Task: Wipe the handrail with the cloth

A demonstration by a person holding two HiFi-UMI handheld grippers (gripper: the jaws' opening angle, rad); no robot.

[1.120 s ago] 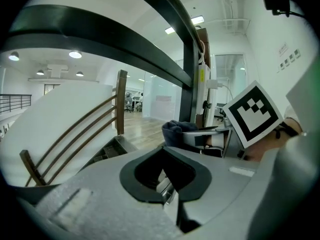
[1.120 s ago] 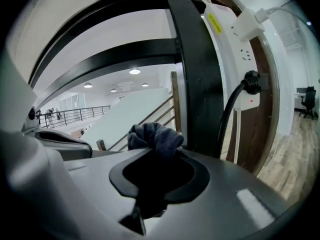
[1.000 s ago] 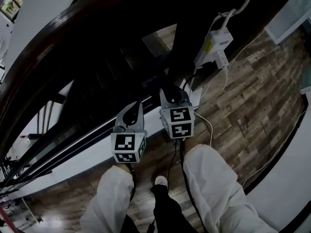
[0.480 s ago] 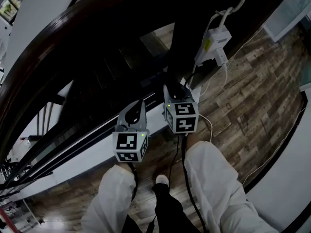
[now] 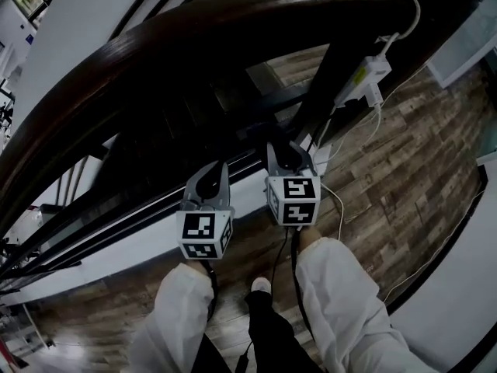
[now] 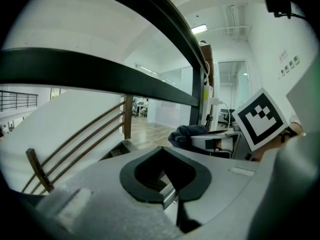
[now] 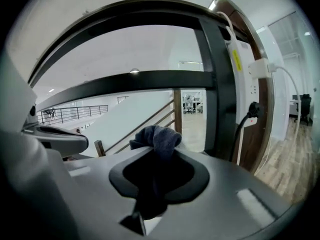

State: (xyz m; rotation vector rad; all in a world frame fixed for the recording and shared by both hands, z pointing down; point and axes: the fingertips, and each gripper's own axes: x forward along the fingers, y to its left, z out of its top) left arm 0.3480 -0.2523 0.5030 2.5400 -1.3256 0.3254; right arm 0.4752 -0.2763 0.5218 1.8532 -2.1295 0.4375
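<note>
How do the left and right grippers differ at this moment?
The right gripper is shut on the dark cloth, which bunches up past its tips; the left gripper has its jaws together on nothing. In the head view the right gripper sits farther forward, close to the dark post, while the left gripper hangs back. Both are below the handrail, with the cloth not on it.

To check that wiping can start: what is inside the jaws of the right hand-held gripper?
A bunched dark blue-grey fabric cloth is clamped in the right hand-held gripper; its top sticks out past the jaws. The part between them is shadowed and cannot be seen.
</note>
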